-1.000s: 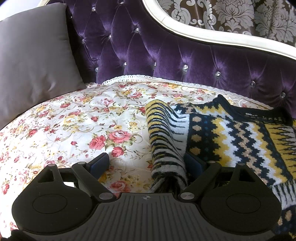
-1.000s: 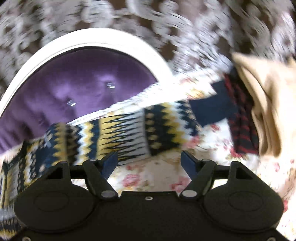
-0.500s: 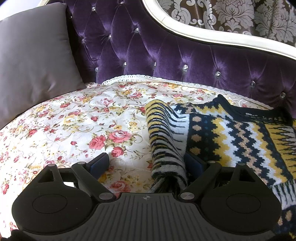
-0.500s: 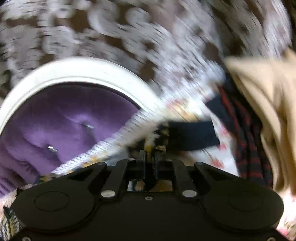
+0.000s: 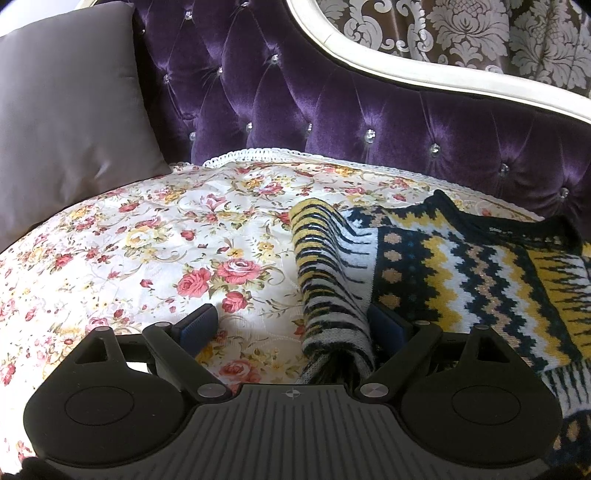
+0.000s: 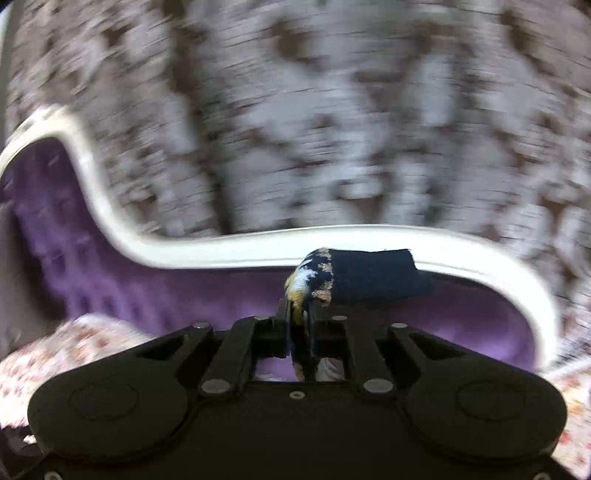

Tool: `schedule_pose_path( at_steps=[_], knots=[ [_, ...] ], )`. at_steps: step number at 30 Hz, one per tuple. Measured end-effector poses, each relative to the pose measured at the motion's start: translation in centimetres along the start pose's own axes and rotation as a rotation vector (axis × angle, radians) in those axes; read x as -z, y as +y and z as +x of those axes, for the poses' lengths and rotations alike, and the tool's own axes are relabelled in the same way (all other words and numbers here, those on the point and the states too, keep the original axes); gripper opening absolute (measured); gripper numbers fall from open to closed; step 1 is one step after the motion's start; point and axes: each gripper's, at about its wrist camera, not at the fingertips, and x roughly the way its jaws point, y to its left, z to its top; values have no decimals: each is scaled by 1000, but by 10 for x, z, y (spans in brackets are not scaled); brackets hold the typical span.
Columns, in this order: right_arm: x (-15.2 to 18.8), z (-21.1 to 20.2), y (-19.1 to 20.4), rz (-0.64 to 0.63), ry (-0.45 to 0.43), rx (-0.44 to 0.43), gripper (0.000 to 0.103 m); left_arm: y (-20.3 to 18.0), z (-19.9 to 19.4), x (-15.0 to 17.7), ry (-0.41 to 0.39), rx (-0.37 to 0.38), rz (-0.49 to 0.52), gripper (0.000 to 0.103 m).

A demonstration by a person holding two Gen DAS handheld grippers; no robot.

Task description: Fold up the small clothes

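A knitted sweater (image 5: 480, 266) in navy, yellow and white zigzags lies on the floral seat cover (image 5: 166, 251) at the right of the left wrist view. Its striped sleeve (image 5: 328, 280) runs down between the fingers of my left gripper (image 5: 295, 325), which is open; the sleeve lies against the right finger (image 5: 388, 326). My right gripper (image 6: 298, 317) is shut on the sweater's navy cuff (image 6: 369, 277) and holds it up in the air in front of the sofa back. The right wrist view is motion-blurred.
A purple tufted sofa back (image 5: 369, 103) with a cream frame (image 5: 406, 70) rises behind the seat. A grey cushion (image 5: 62, 110) leans at the left. Patterned damask curtain (image 5: 480, 33) hangs behind the sofa.
My right gripper closed on the sweater's cuff and lifted it off the seat, swinging upward. My left gripper stayed still and open around the sleeve.
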Motion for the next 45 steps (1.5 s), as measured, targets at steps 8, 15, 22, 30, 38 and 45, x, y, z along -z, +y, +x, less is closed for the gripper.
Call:
schedule_pose_path(
  at_steps=[8,15,22,30,38,45],
  knots=[
    [84,70,117,-137,190,-136,18,1,0,0,0,16,-25,89],
    [142,85,152,-213,282,-194,31,2,0,-2,9,27,-35,89],
    [142,34,112,-133,149,-190,61,9,1,-12,50,100,-22,88],
    [170,21,57,-31,158,-45,61,2,-45,-50,-64,103,66,87],
    [169,32,50,30,204,-72,91,-78,-63,-82,-82,250,200,88],
    [174,34,58,-16,201,-58,95,-157,-43,-60,-73,277,411,88]
  ],
)
